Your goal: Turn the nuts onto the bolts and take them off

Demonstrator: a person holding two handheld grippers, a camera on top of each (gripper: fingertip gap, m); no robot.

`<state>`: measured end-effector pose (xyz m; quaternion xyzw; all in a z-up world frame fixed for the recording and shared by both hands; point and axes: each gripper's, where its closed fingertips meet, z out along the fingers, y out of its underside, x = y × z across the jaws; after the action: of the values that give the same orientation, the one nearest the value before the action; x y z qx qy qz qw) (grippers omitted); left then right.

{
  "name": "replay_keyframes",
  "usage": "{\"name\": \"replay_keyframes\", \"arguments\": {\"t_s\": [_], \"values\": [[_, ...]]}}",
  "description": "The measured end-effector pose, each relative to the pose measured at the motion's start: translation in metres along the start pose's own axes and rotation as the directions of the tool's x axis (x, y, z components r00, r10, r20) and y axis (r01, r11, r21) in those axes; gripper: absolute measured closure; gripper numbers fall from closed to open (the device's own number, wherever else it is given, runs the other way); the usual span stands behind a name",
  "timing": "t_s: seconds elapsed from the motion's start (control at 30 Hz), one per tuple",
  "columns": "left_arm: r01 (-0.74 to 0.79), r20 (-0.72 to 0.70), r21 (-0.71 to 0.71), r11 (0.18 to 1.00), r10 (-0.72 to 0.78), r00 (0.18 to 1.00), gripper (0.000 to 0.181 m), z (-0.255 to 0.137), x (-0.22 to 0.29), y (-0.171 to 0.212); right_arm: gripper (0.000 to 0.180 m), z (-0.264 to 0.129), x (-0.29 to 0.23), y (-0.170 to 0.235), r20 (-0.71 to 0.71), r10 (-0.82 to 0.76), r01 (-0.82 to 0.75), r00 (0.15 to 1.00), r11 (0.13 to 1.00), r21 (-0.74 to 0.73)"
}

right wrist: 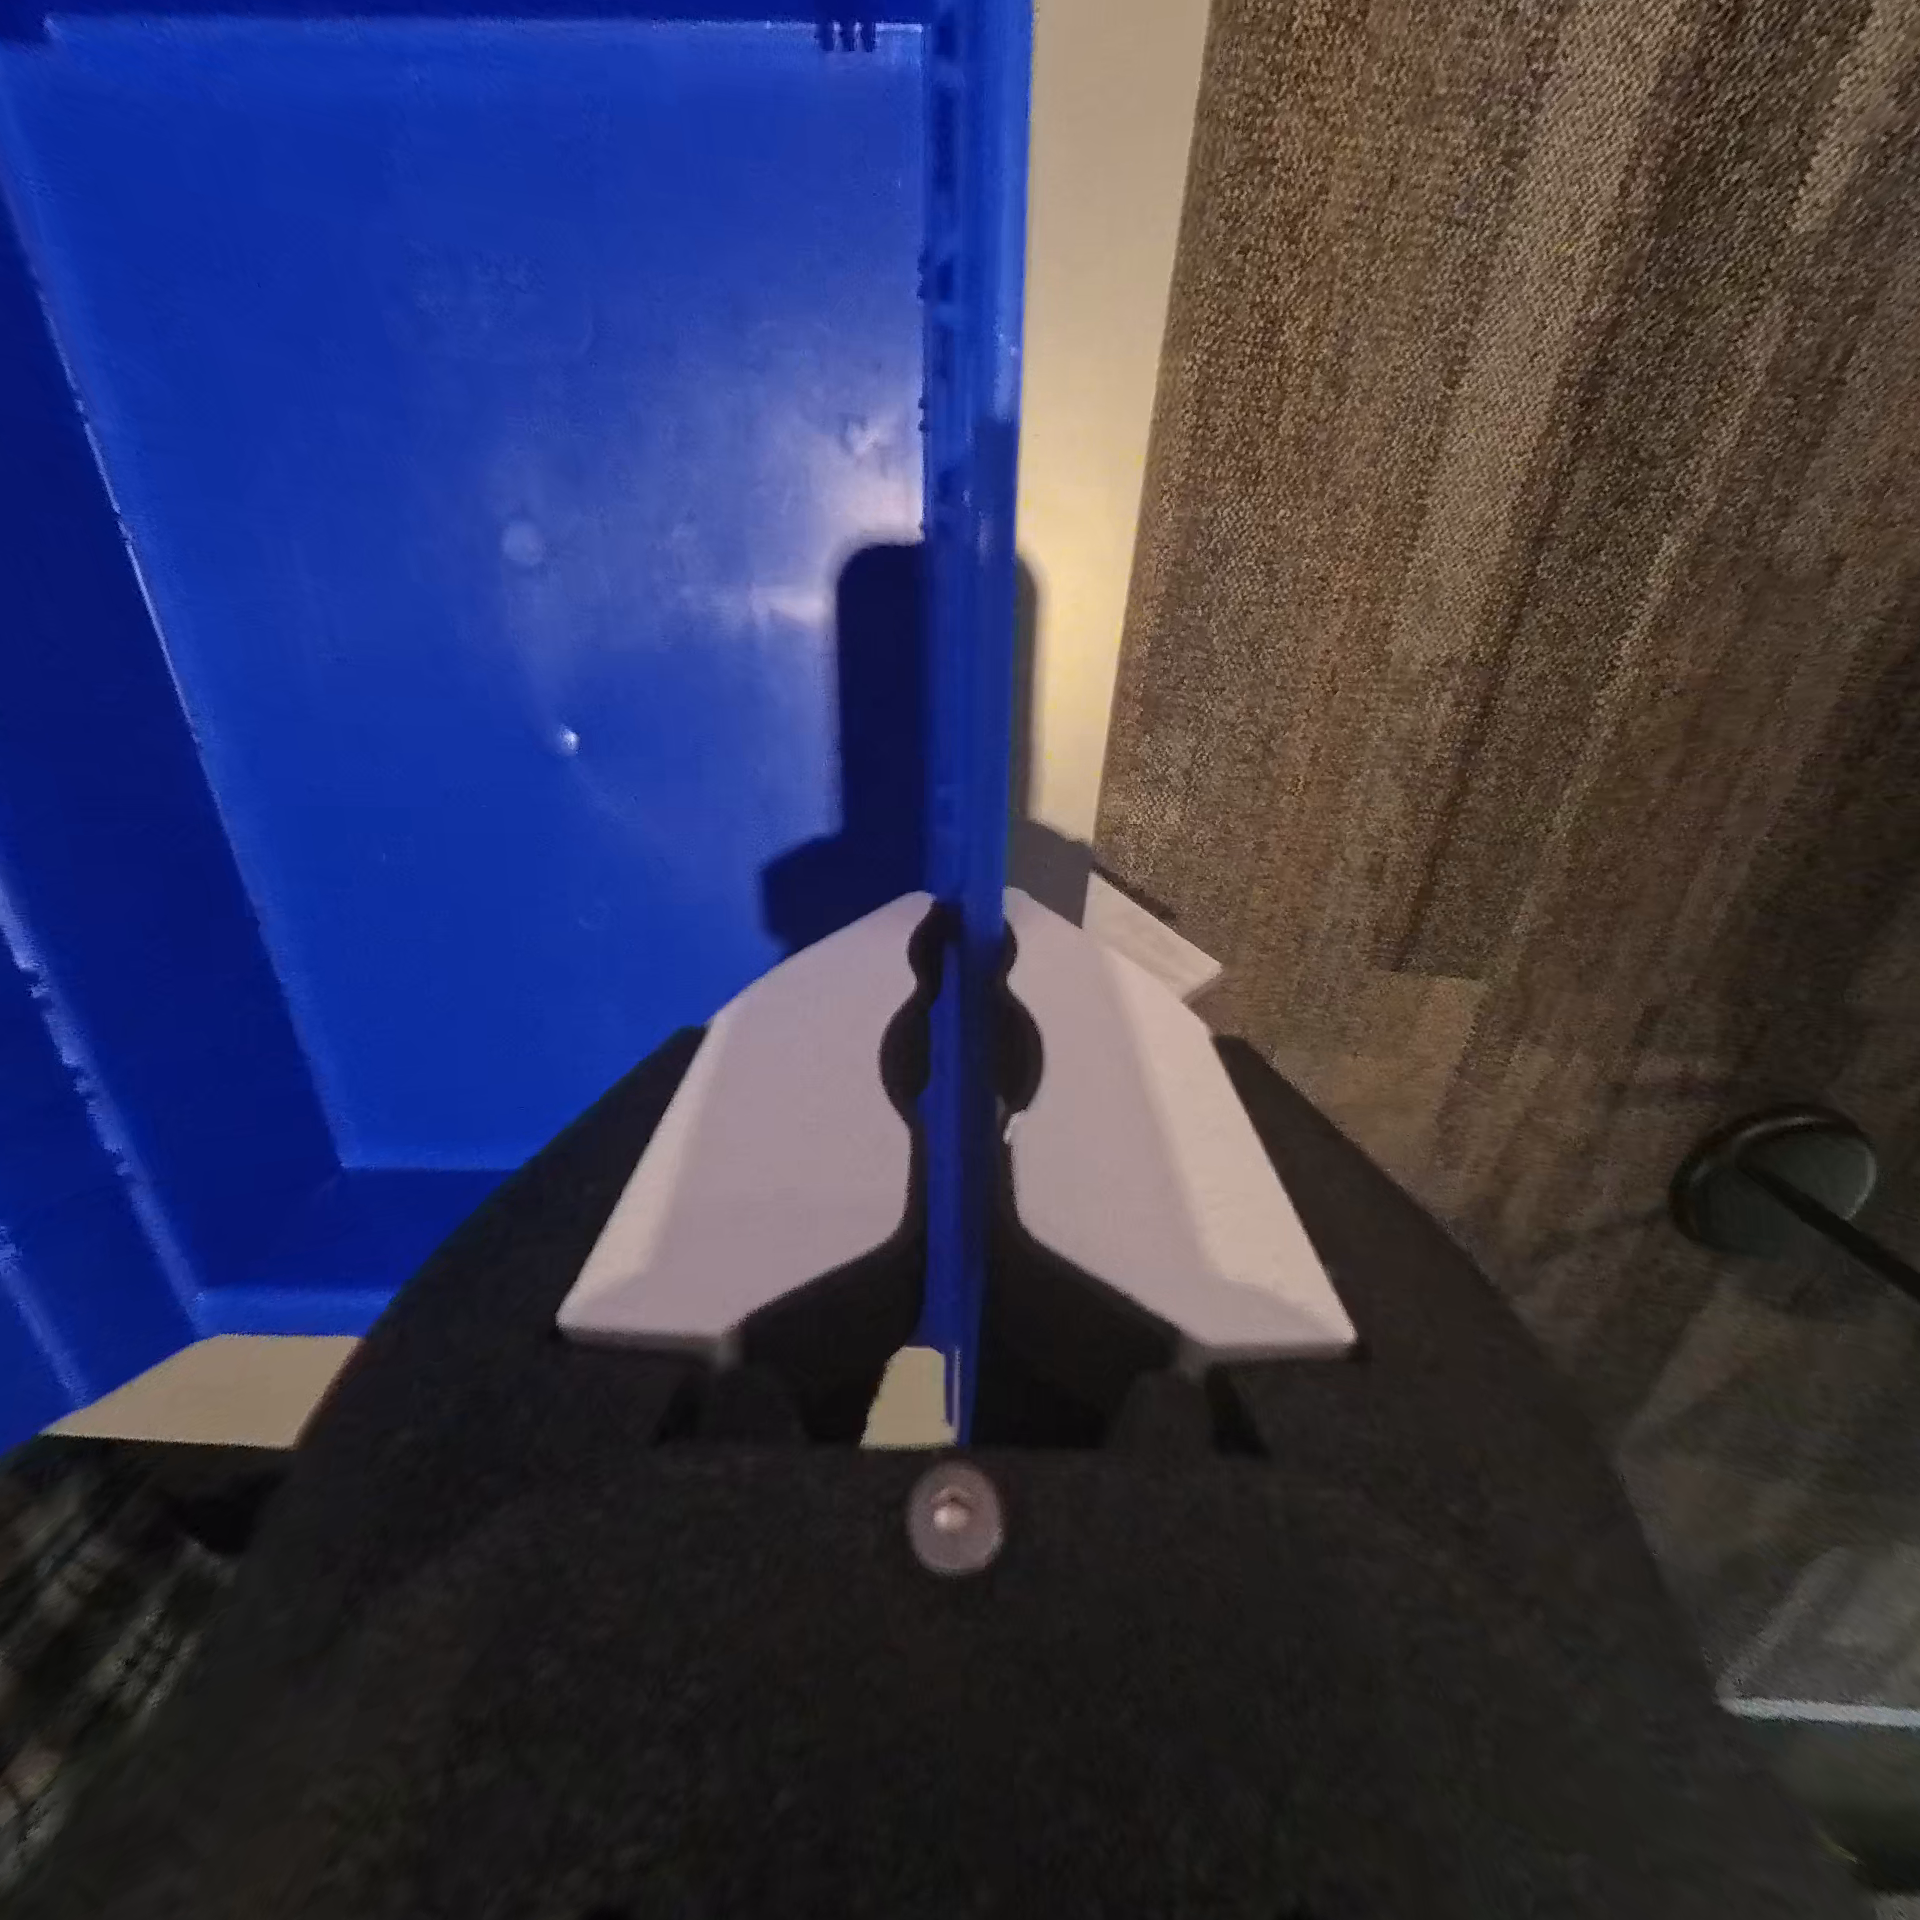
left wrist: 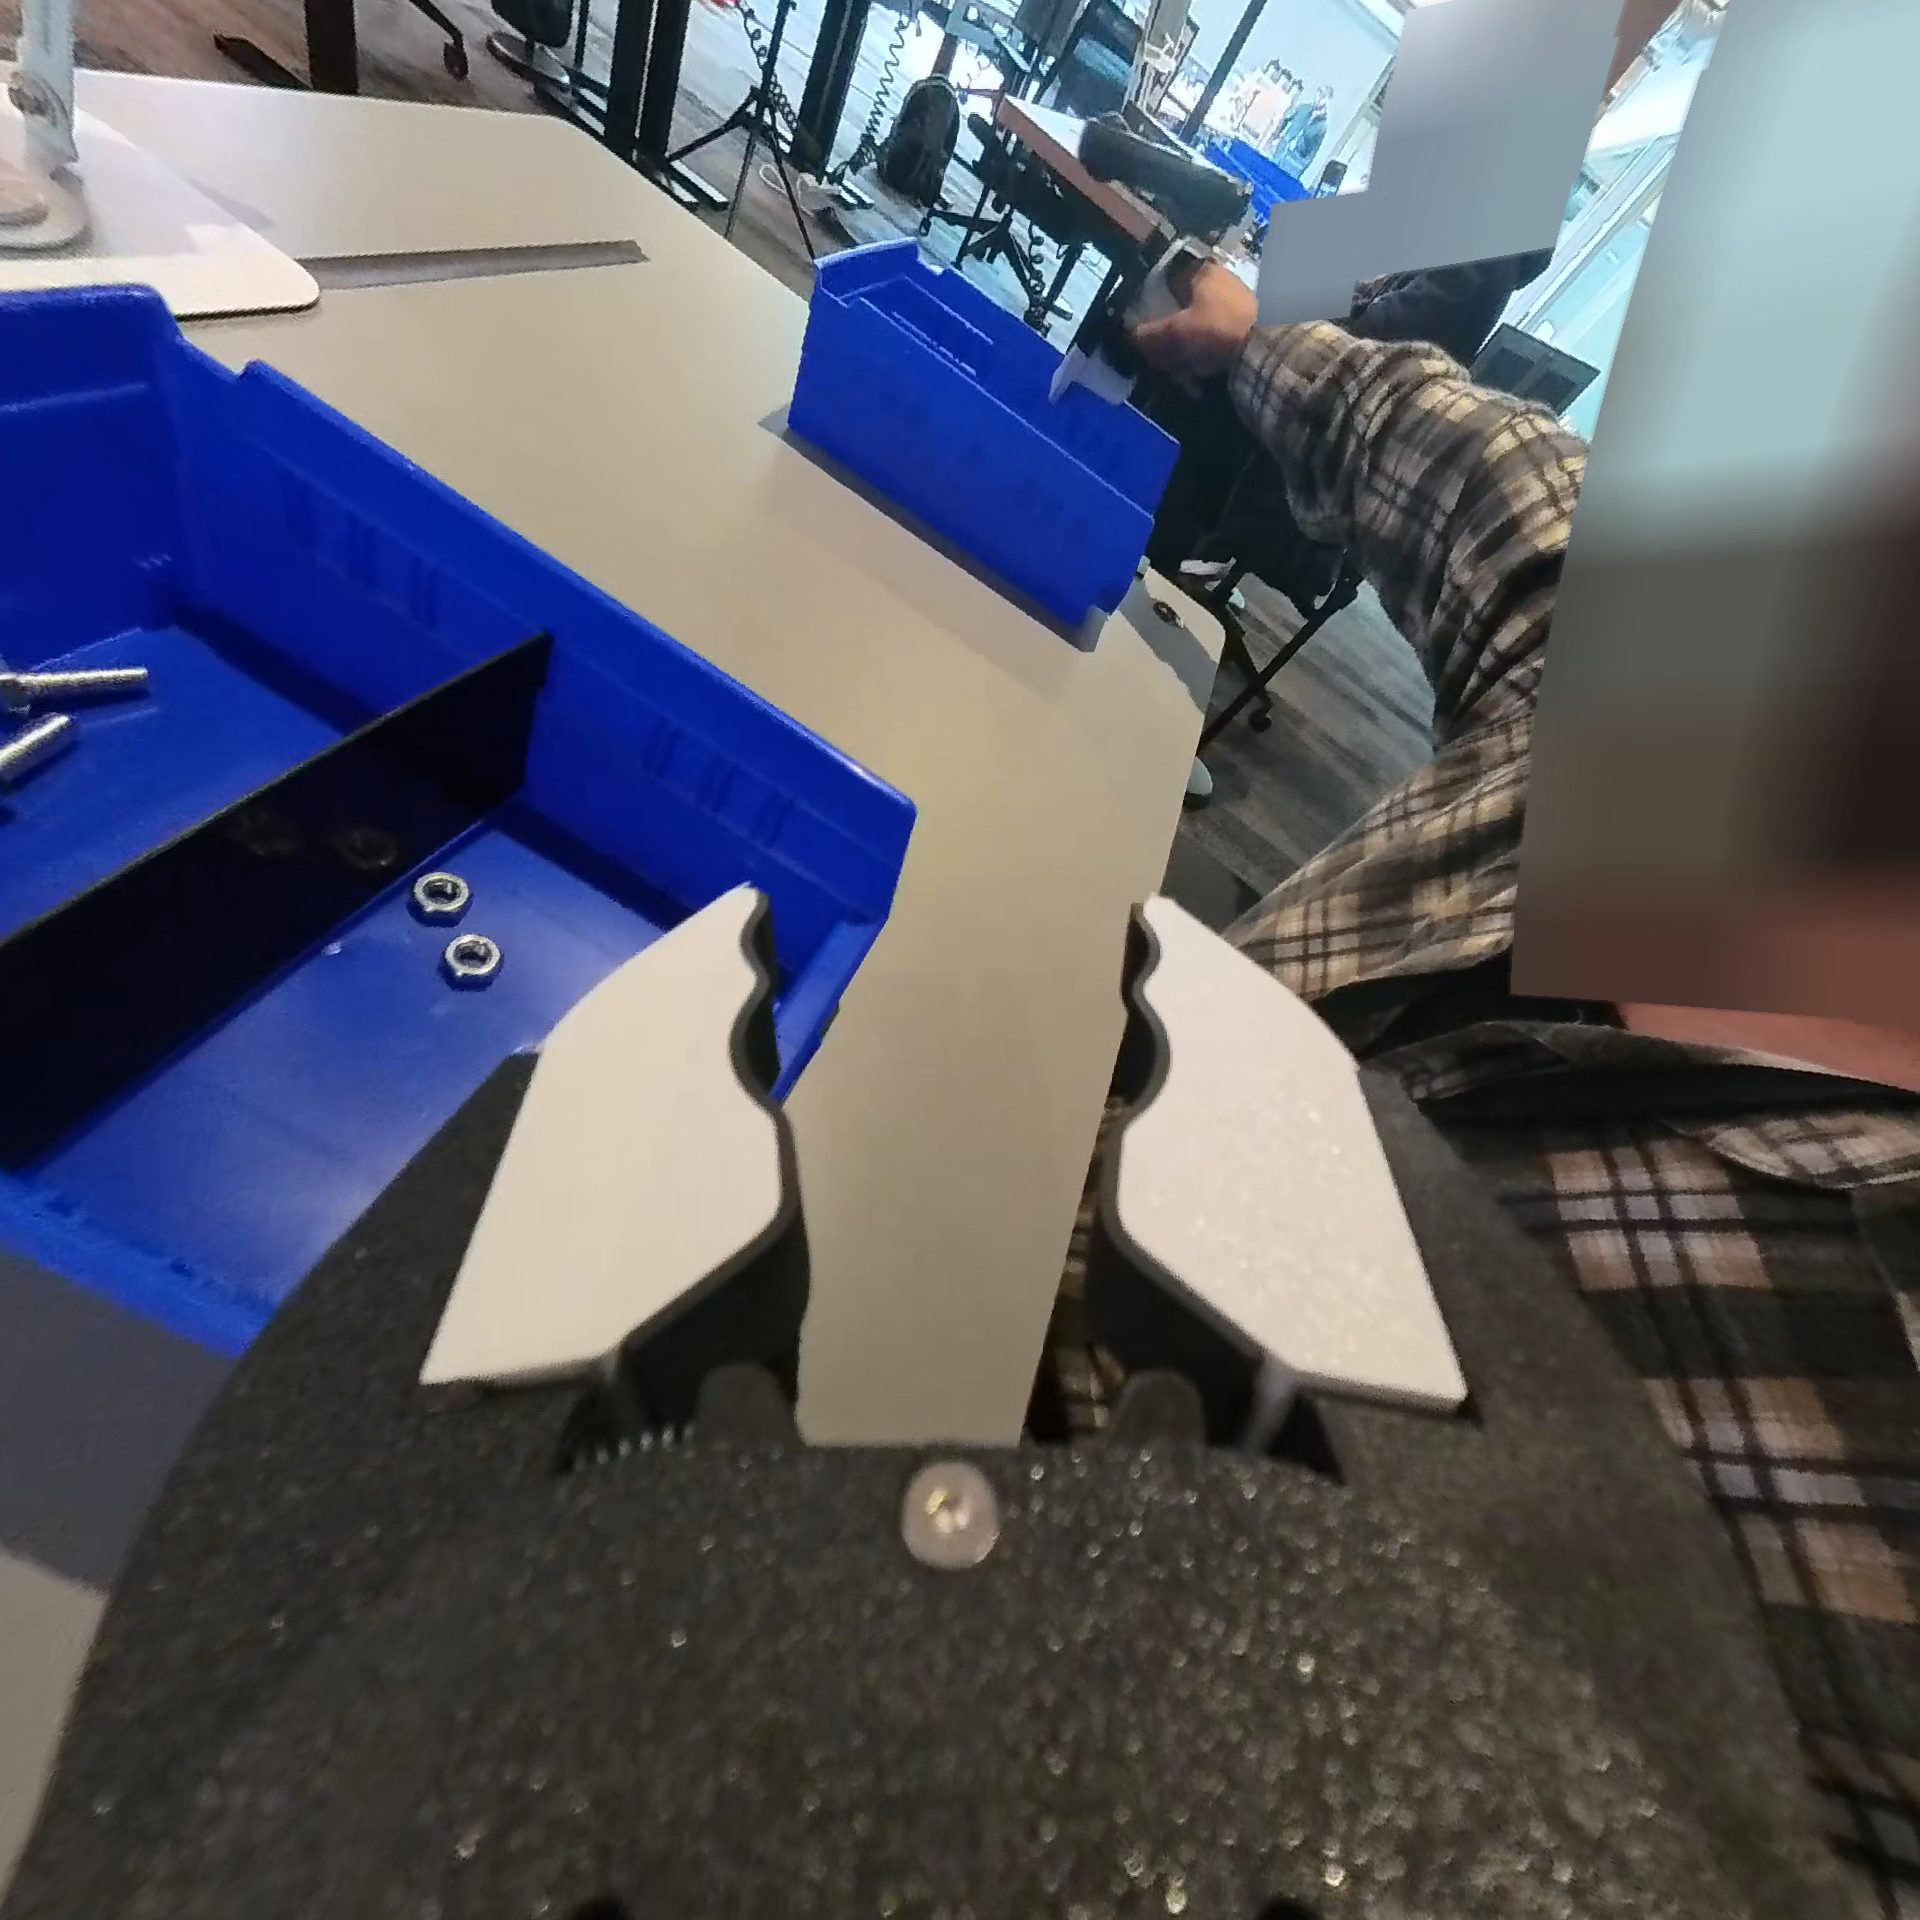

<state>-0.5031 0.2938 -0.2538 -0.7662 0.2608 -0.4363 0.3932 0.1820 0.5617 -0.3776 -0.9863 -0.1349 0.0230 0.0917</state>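
Left wrist view, nearest first: the left tool (left wrist: 948, 935) hangs over bare counter (left wrist: 966, 790) with its two grey fingers (left wrist: 644, 1132) spread wide and nothing between them, just beside the corner of the near blue bin (left wrist: 727, 727). That empty, parted stance suits a reach into the bin, which sits close at hand. A black divider (left wrist: 312, 790) splits the bin so the parts stay sorted: two nuts (left wrist: 457, 925) lie flat on the floor of the nearer compartment, and the bolts (left wrist: 62, 707) lie on their sides beyond the divider, loose and unthreaded. No nut is on a bolt, so threading looks not yet begun.

Farther across the counter stands a second blue bin (left wrist: 935, 457), near the edge. The right tool (left wrist: 1086, 379) reaches it from a plaid sleeve (left wrist: 1403, 468).

Right wrist view shows why: the right tool (right wrist: 961, 925) is closed on the bin wall (right wrist: 966, 520), one finger inside and one outside, probably to move or steady it. Its blue floor (right wrist: 468, 520) looks bare. Beyond the counter's edge lies brown carpet (right wrist: 1507, 520).
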Motion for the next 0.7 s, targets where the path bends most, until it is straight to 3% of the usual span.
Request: {"name": "replay_keyframes", "arguments": {"t_s": [0.4, 0.47, 0.53, 0.63, 0.7], "values": [[-0.01, 0.001, 0.008, 1.0, 0.01, 1.0, 0.117, -0.003, 0.005, 0.002, 0.169, -0.006, 0.011, 0.007, -0.02, 0.058, -0.058, 0.998, 0.997, 0.042], [-0.01, 0.014, 0.005, 1.0, 0.009, 1.0, 0.116, -0.005, 0.003, 0.002, 0.142, -0.026, 0.013, -0.007, -0.057, 0.044, -0.036, 0.997, 0.99, 0.133], [-0.003, 0.037, 0.003, 1.0, 0.003, 0.999, 0.115, -0.007, -0.001, 0.001, 0.131, -0.062, -0.007, -0.034, -0.013, 0.038, -0.032, 0.999, 0.95, 0.312], [0.0, 0.082, -0.012, 1.0, 0.001, 0.997, 0.115, -0.009, -0.011, -0.004, 0.12, -0.123, -0.076, -0.066, 0.049, -0.07, 0.031, 0.996, 0.826, 0.563], [-0.002, 0.142, -0.069, 0.998, 0.012, 0.99, 0.115, -0.007, -0.025, -0.004, 0.111, -0.14, -0.132, -0.066, 0.043, -0.157, 0.1, 0.987, 0.795, 0.598]]}}
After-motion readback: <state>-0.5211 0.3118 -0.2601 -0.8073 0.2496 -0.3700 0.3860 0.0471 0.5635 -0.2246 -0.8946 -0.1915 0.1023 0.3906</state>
